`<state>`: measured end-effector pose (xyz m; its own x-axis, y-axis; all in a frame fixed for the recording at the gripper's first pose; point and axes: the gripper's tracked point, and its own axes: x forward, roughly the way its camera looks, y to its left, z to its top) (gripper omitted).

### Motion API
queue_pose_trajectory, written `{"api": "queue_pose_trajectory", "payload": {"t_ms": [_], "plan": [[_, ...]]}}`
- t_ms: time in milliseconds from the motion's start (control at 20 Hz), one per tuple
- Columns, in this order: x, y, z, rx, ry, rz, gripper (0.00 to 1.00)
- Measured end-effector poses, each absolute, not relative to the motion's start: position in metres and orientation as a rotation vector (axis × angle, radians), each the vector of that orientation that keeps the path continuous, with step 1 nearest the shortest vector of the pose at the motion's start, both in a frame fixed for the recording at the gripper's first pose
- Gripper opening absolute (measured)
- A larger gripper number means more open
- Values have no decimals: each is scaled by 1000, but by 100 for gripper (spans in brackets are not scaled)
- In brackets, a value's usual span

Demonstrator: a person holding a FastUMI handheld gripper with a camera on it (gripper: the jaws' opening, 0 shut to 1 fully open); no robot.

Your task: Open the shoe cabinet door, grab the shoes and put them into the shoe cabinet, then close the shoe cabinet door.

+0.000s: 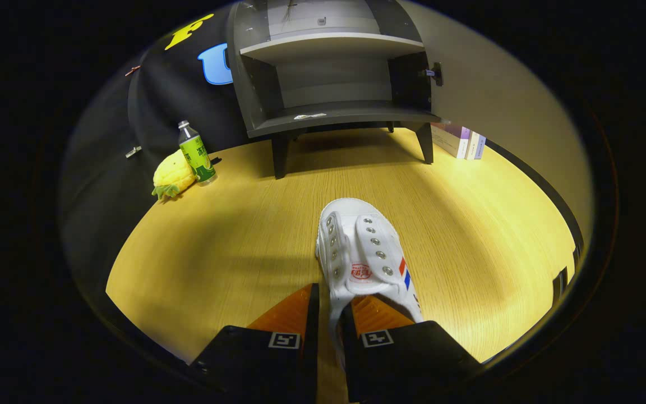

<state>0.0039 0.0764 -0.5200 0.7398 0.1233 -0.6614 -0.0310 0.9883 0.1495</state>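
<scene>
A white canvas shoe with metal eyelets and a red and blue stripe points away from me toward the cabinet. My gripper is shut on the shoe's heel-side wall, one finger on each side of the fabric. The shoe hangs just ahead of the fingers, above the wooden floor. Beyond it stands the dark grey shoe cabinet on short legs. Its door is swung open to the right, and its two shelves are bare.
A green-labelled bottle and a yellow pineapple toy sit left of the cabinet by the black cloth wall. A few books stand behind the open door, right of the cabinet's leg.
</scene>
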Motion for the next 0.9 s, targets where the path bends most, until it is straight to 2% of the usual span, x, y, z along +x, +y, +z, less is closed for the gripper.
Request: {"api": "queue_pose_trajectory", "payload": {"t_ms": [200, 350, 450, 500, 900], "plan": [[20, 81, -522, 138, 704, 90, 25], [25, 79, -521, 119, 691, 94, 19], [24, 75, -526, 99, 687, 88, 19], [27, 76, -525, 93, 696, 90, 5], [28, 76, -519, 89, 706, 93, 5]]}}
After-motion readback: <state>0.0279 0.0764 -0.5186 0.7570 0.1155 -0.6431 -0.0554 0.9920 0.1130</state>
